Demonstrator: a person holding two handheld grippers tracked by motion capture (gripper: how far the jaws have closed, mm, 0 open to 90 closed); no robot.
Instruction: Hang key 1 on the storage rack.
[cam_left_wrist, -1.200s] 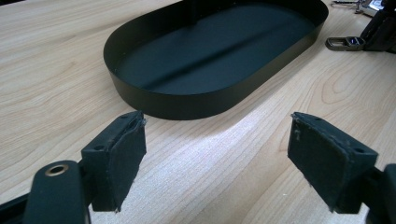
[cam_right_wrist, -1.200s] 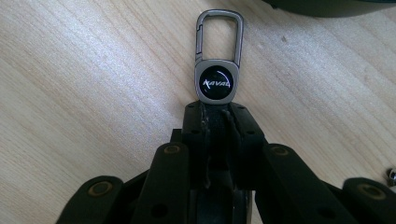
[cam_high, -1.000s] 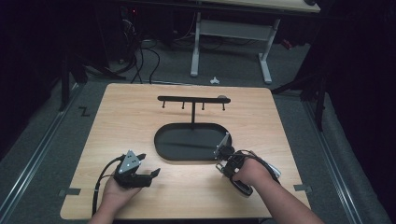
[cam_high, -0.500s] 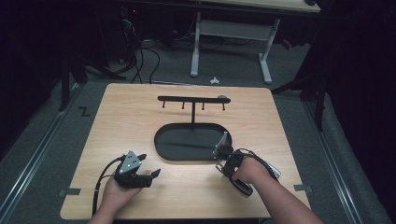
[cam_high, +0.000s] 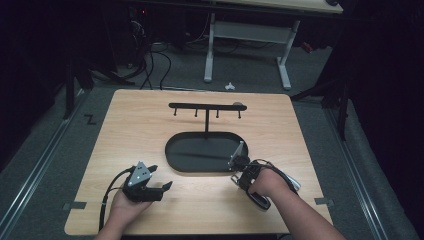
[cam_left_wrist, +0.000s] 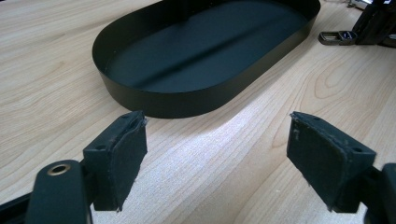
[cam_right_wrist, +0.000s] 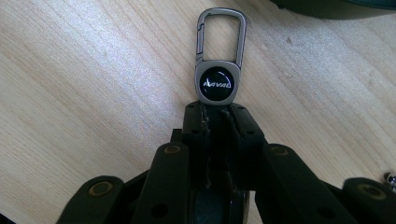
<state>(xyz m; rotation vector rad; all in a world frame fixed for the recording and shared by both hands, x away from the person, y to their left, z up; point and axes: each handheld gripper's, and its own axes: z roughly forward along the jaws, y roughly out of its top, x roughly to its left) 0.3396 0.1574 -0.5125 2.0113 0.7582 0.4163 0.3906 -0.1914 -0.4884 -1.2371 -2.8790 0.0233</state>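
A grey metal carabiner keychain (cam_right_wrist: 218, 60) with a round black logo badge lies flat against the wooden table. My right gripper (cam_right_wrist: 217, 112) is shut on its lower end. From the high view, my right gripper (cam_high: 236, 175) sits by the front right end of the black oval tray (cam_high: 175, 150). A black hook rack (cam_high: 207, 106) rises on a post from the tray's back edge. My left gripper (cam_high: 160, 176) rests at the front left, open and holding nothing. In the left gripper view its open jaws (cam_left_wrist: 238, 154) face the tray (cam_left_wrist: 187, 100), with the keychain (cam_left_wrist: 334, 37) beyond.
The tray's floor is bare and its low wall stands between the two grippers. Bare wood stretches left of the tray (cam_high: 130, 135) and along the front edge. Beyond the table is a white desk frame (cam_high: 250, 35) on grey carpet.
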